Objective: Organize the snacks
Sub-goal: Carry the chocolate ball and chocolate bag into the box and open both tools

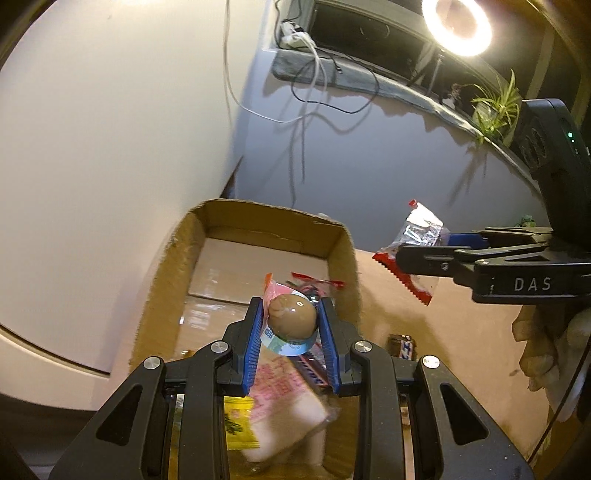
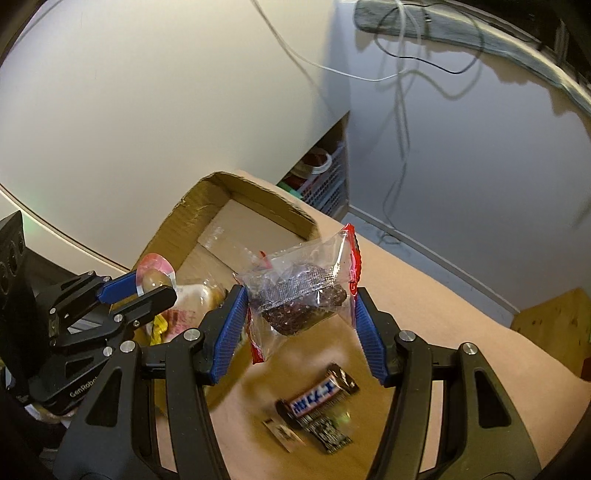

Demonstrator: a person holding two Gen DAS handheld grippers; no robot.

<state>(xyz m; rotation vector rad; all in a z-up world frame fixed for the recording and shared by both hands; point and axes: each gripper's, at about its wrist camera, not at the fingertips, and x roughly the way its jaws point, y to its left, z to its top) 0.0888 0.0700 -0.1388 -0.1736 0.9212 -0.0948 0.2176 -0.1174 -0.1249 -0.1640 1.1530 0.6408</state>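
My left gripper [image 1: 291, 317] is shut on a sealed brown egg pack [image 1: 293, 314] and hangs over the open cardboard box [image 1: 166, 277]. In the box lie a pink packet [image 1: 284, 391], a yellow packet [image 1: 238, 417] and a clear red-edged packet [image 1: 317, 286]. My right gripper [image 2: 299, 306] is shut on a clear red-edged bag with a dark cake [image 2: 299, 299], in the air to the right of the box [image 2: 177, 229]. The right wrist view has the left gripper [image 2: 147, 288] with the egg pack [image 2: 155, 277] at the left. From the left wrist, the right gripper [image 1: 417, 258] carries its bag [image 1: 417, 229].
On the tan table [image 2: 443, 295] below the right gripper lie a chocolate bar [image 2: 321, 395], a dark packet [image 2: 327, 432] and a small packet [image 2: 282, 434]. A ring lamp [image 1: 456, 26], a plant [image 1: 495, 107] and hanging cables [image 1: 303, 110] are behind. A hand [image 1: 539, 350] holds the right gripper.
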